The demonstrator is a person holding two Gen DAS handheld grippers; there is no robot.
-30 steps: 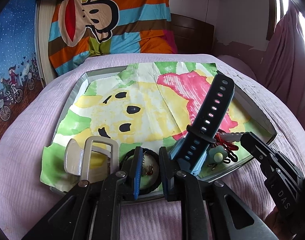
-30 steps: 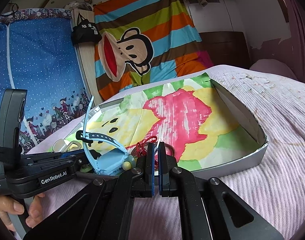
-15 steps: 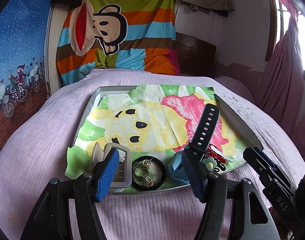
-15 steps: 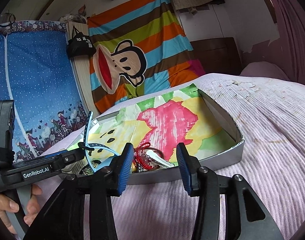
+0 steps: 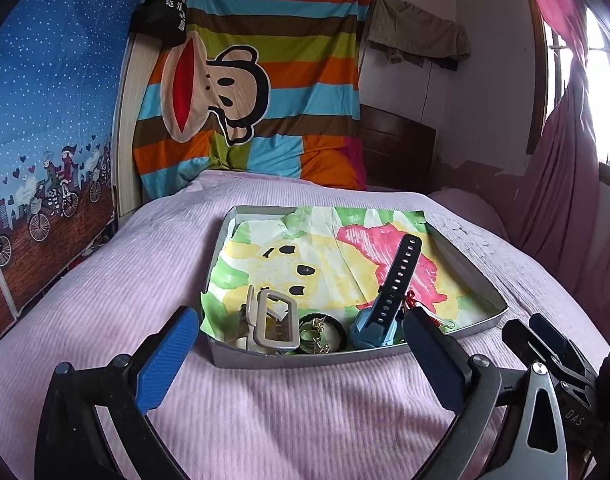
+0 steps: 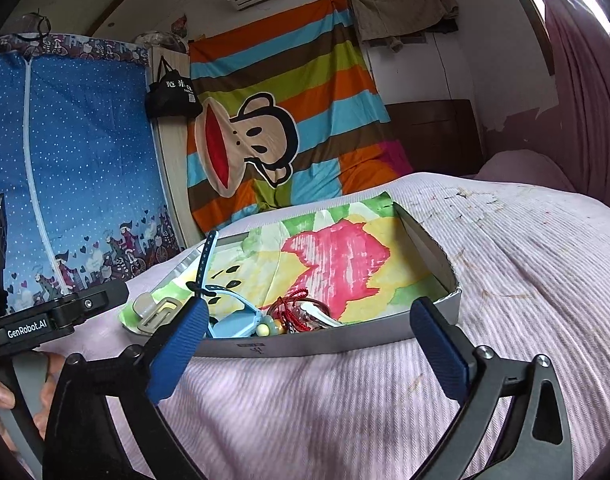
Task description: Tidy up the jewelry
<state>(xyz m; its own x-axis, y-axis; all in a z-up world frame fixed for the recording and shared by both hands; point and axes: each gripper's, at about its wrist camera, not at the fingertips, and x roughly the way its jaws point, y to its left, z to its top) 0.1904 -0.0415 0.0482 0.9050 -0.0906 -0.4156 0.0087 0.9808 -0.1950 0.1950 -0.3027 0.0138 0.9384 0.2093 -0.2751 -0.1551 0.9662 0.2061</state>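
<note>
A shallow grey tray (image 5: 481, 280) lined with painted paper lies on the pink bed. Along its near edge lie a beige hair clip (image 5: 275, 322), a black ring holding gold earrings (image 5: 319, 330), a blue watch with a dark strap (image 5: 389, 300) and a red cord charm (image 5: 413, 304). My left gripper (image 5: 297, 338) is open and empty, just short of the tray's near wall. My right gripper (image 6: 313, 332) is open and empty, in front of the tray (image 6: 437, 256); the watch (image 6: 233, 320), clip (image 6: 157, 312) and red charm (image 6: 297, 312) show there too.
The pink bedspread (image 5: 305, 412) surrounds the tray. A striped monkey cloth (image 5: 245, 92) hangs behind the bed, a blue wardrobe (image 6: 73, 168) stands at left, and a pink curtain (image 5: 561, 168) hangs at right. The right gripper's body (image 5: 553, 352) shows in the left wrist view.
Both grippers have opened wide and pulled back from the tray. The left let go near the black ring and watch, the right near the red charm; the items stay in the tray.
</note>
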